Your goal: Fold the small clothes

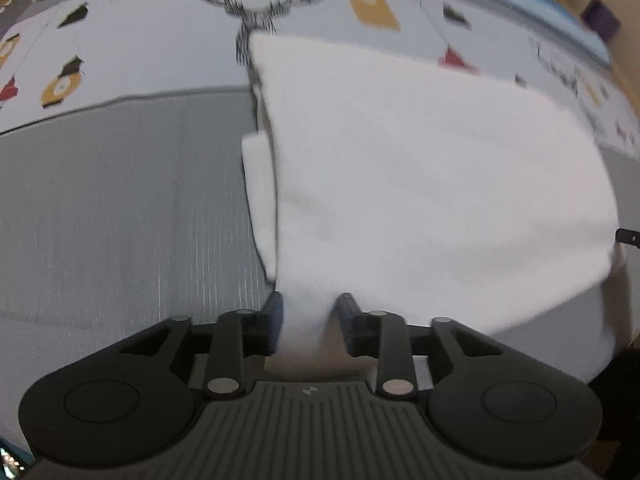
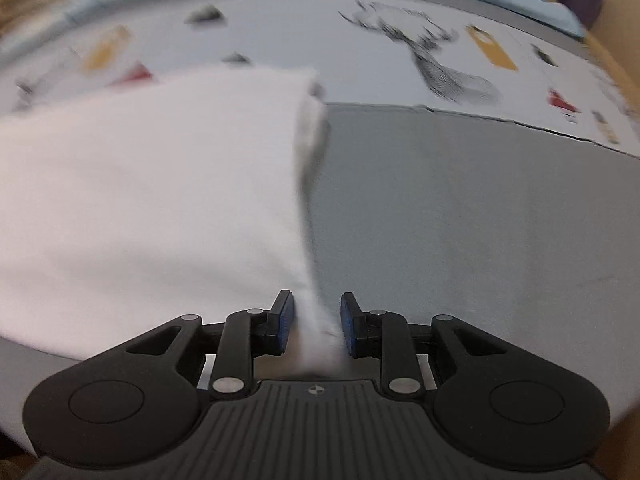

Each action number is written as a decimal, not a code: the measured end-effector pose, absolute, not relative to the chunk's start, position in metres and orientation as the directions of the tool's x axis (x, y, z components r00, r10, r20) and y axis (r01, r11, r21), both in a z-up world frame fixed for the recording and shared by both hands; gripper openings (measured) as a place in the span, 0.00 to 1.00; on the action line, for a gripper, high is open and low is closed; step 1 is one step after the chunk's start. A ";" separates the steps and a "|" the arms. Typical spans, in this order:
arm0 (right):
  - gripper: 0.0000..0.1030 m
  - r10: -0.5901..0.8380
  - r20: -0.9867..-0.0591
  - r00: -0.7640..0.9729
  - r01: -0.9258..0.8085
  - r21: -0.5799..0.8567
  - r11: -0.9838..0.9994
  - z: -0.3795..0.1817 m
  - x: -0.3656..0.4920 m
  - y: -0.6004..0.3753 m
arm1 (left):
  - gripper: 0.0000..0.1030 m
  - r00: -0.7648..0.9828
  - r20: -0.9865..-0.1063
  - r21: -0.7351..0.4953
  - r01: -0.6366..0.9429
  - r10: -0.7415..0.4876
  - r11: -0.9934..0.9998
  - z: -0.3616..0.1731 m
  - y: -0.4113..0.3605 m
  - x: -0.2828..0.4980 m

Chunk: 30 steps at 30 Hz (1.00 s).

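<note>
The left gripper (image 1: 307, 320) is clamped on the near left corner of the white cloth (image 1: 420, 184), and the right gripper (image 2: 316, 322) is clamped on its near right corner. The cloth hangs stretched between them, above the grey bench (image 2: 460, 220) and the printed sheet (image 1: 140, 40). It seems a fold is in progress; next both corners should go forward together and land evenly.
</note>
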State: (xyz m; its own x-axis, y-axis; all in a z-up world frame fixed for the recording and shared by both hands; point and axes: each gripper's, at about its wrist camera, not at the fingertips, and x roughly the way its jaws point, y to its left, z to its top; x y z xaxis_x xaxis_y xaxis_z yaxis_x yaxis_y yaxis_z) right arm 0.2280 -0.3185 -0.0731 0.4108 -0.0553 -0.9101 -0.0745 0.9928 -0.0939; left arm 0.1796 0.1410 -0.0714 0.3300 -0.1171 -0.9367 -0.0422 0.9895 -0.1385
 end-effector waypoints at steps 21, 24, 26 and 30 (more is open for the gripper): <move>0.38 -0.072 -0.793 0.605 0.099 -0.015 0.995 -0.029 0.223 -0.348 | 0.80 0.414 -0.908 -0.179 -0.250 -0.062 0.952 -0.062 0.163 0.216; 0.38 -0.072 -0.792 0.606 0.099 -0.015 0.995 -0.029 0.223 -0.349 | 0.80 0.384 -0.919 -0.215 -0.309 -0.085 0.927 -0.071 0.173 0.222; 0.38 -0.071 -0.791 0.607 0.097 -0.015 0.995 -0.029 0.223 -0.350 | 0.80 0.365 -0.925 -0.241 -0.351 -0.105 0.905 -0.079 0.180 0.227; 0.38 -0.072 -0.792 0.607 0.098 -0.015 0.995 -0.029 0.222 -0.349 | 0.80 0.331 -0.933 -0.272 -0.397 -0.140 0.876 -0.092 0.187 0.235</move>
State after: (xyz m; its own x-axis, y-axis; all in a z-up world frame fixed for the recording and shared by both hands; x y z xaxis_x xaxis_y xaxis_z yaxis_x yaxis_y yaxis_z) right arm 0.2222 -0.3489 -0.0291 0.6065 -0.0717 -0.7918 0.0982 0.9951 -0.0149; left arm 0.2350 0.1866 -0.0925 0.3307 -0.1396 -0.9334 -0.3974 0.8765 -0.2719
